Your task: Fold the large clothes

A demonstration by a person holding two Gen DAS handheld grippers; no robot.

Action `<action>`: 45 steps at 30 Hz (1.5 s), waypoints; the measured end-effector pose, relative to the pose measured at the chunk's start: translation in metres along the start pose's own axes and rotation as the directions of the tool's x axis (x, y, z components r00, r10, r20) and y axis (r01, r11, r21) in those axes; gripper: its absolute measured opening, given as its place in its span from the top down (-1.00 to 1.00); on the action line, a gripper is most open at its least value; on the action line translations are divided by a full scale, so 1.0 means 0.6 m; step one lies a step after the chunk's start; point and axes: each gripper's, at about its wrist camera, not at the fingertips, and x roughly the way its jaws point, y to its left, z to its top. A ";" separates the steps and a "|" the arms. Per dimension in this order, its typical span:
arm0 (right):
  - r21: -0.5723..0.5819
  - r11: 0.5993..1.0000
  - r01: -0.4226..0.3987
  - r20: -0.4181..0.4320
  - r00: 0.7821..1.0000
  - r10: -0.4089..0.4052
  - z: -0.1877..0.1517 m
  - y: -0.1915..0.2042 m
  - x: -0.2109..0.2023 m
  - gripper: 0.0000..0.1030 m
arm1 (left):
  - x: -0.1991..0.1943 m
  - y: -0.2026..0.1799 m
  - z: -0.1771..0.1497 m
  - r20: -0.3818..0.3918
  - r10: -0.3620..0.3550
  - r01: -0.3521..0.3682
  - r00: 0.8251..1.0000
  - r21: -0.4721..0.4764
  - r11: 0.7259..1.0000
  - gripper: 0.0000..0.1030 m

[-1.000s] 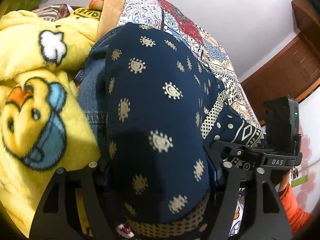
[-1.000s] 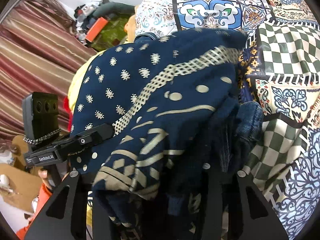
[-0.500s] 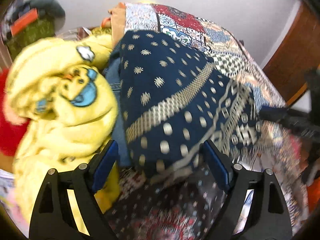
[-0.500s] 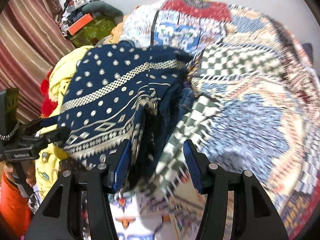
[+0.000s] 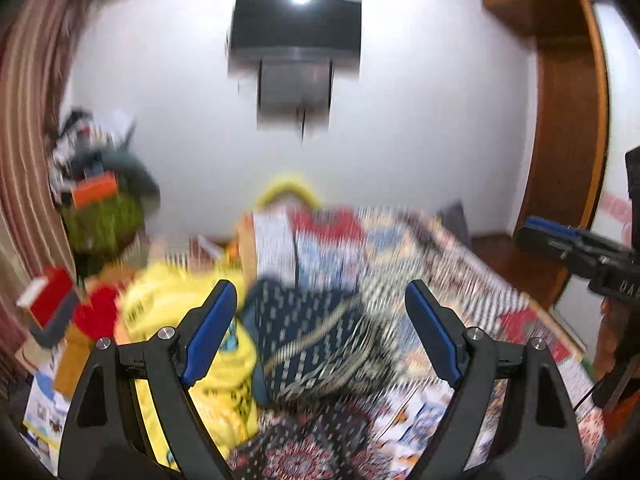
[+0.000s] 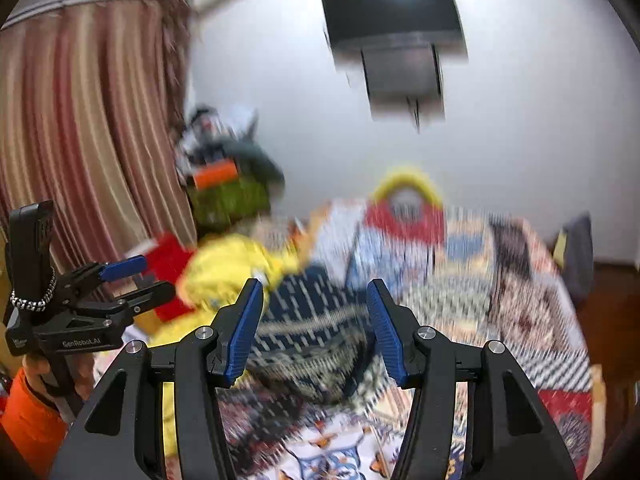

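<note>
Motion blur smears the navy garment (image 5: 304,336) and patterned bedspread (image 6: 520,304)

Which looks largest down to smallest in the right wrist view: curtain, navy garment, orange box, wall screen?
1. Curtain.
2. Wall screen and navy garment: alike, and the garment lies nearer and is blurred, so unranked.
3. Orange box, smallest, though farther away.

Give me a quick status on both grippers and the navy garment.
Left gripper and right gripper open, empty, above the bed. Navy patterned garment lies bundled on it, beside the yellow duck blanket. Nothing in the way.
</note>
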 end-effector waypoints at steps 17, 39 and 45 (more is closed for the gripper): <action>-0.007 0.996 0.086 0.266 0.961 -0.081 -0.010 0.099 -0.127 -0.38 | -0.198 -0.078 -0.012 0.304 0.104 -0.112 0.947 0.011 0.994 -0.99; 0.035 0.975 0.220 0.276 0.935 -0.221 -0.024 0.089 -0.144 -1.00 | -0.174 -0.064 -0.033 0.261 0.112 -0.111 0.959 -0.020 0.994 -0.99; 0.038 0.974 0.221 0.274 0.935 -0.223 -0.019 0.089 -0.149 -1.00 | -0.167 -0.062 -0.035 0.252 0.112 -0.110 0.961 -0.024 0.994 -0.99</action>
